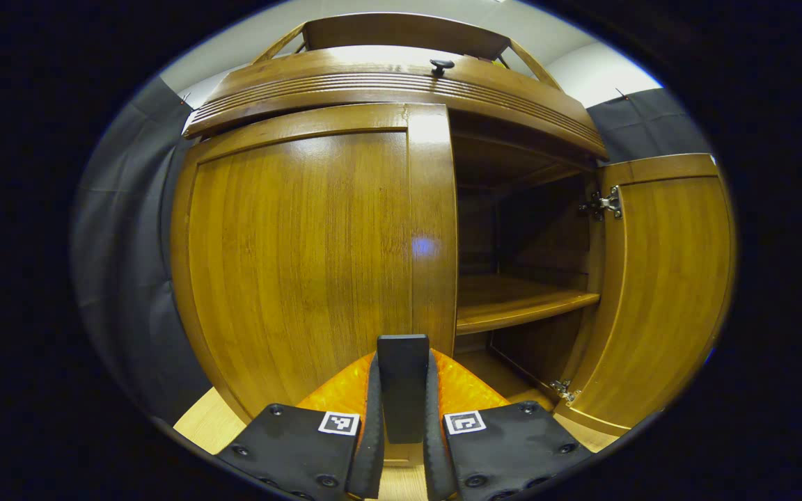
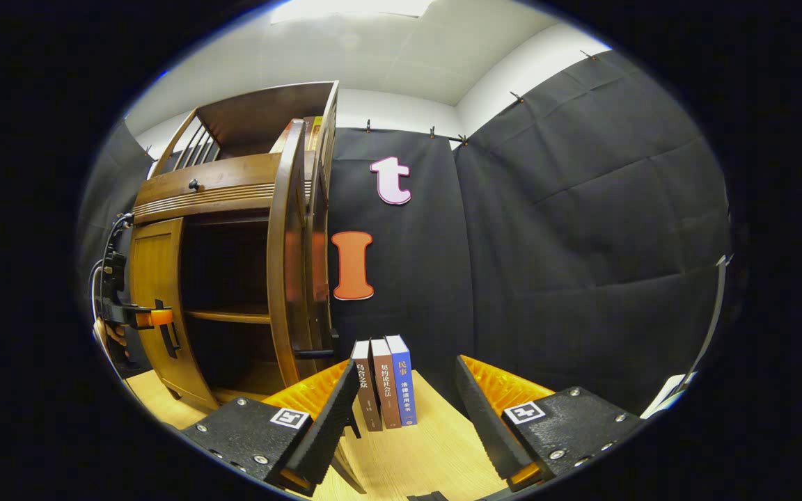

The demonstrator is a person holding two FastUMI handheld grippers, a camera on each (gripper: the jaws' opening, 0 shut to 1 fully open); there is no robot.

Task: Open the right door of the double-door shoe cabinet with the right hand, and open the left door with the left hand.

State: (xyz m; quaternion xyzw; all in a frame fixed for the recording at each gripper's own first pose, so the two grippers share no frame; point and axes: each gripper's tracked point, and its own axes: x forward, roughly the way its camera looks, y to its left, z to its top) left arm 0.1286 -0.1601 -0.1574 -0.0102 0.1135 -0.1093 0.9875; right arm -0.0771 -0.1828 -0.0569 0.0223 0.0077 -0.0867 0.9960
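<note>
While the right door already stands swung wide, the left door sits closed dead ahead, a stiff, upright wooden panel hinged on its outer edge. The left gripper pinches its dark vertical handle; the right gripper gapes wide, holding nothing.

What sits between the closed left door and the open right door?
In the left gripper view, the cabinet's open interior with a wooden shelf lies between left door and right door.
</note>
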